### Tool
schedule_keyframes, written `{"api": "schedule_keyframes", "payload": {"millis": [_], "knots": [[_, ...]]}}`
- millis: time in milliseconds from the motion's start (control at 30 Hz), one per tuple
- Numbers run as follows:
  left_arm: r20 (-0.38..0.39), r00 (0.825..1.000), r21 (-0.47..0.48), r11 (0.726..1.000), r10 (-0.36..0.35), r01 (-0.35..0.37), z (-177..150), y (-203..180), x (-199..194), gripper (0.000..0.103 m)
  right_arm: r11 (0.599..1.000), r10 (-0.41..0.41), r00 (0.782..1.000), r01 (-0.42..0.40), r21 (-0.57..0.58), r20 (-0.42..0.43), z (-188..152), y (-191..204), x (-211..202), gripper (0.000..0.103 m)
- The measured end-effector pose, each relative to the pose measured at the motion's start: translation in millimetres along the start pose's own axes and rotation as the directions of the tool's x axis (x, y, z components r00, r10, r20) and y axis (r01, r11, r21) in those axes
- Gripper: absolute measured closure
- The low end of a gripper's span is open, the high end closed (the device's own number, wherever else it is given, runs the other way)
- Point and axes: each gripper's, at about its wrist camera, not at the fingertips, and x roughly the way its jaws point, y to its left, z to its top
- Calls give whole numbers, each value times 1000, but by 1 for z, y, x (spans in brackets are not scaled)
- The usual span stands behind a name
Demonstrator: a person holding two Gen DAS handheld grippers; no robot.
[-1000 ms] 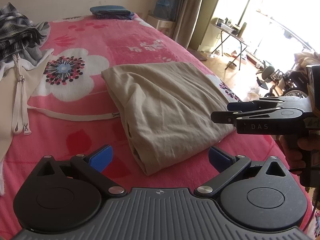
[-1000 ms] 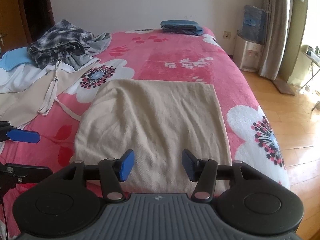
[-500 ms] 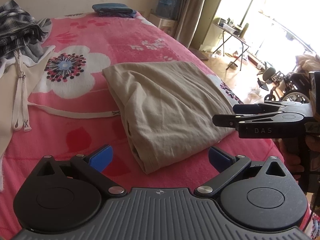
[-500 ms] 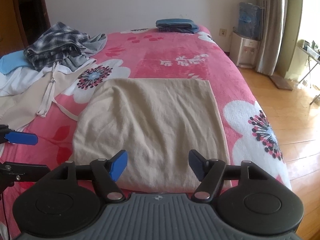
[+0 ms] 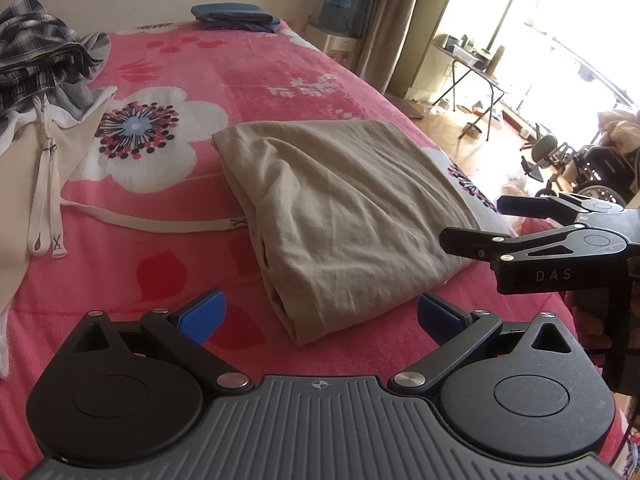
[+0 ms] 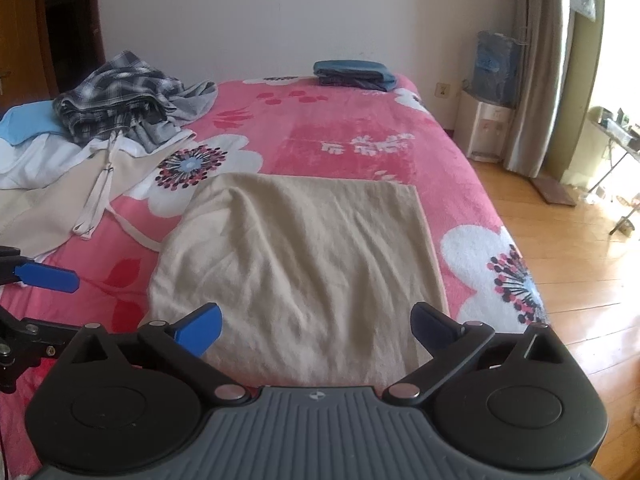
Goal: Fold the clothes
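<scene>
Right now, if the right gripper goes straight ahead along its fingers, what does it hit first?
Most likely the folded beige garment. The right gripper is open, and the garment's near edge fills the gap between its fingers. How high the gripper sits above the pink floral blanket is unclear, so it might skim over the top.

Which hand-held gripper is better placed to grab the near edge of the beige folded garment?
Right. The right hand-held gripper is open, squarely over the beige garment's near edge; the left hand-held gripper faces only its corner.

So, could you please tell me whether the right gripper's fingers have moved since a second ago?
Yes. The right gripper has opened wider: its blue fingertips now sit near the side edges of the folded beige garment, having been closer together over its middle.
</scene>
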Motion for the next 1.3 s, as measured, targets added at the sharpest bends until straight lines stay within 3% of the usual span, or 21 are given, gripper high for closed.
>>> {"api": "schedule_keyframes", "payload": {"millis": [567, 700, 800, 900, 1000, 1100, 1300], "knots": [[8, 1000, -14, 1000, 11, -11, 0, 1, 1, 0, 999, -22, 990, 26, -25, 142, 11, 7, -22, 0], [40, 994, 19, 995, 102, -102, 3, -3, 2, 0, 1000, 9, 988, -8, -9, 154, 13, 5, -22, 0], [55, 990, 25, 991, 128, -130, 7, -4, 5, 0, 999, 32, 986, -33, 2, 162, 15, 3, -23, 0], [35, 986, 29, 986, 162, -163, 17, -8, 14, 0, 998, 55, 984, -58, 13, 172, 16, 1, -23, 0], [-16, 968, 67, 966, 252, -250, 28, -15, 28, 0, 996, 78, 981, -83, 24, 180, 18, -1, -23, 0], [-50, 947, 89, 945, 319, -314, 36, -20, 42, 0, 998, 44, 993, -49, 45, 108, 16, -6, -11, 0], [-64, 937, 96, 937, 344, -337, 41, -26, 60, 0, 993, -3, 1000, 2, 121, 7, 14, -23, 13, 5]]}}
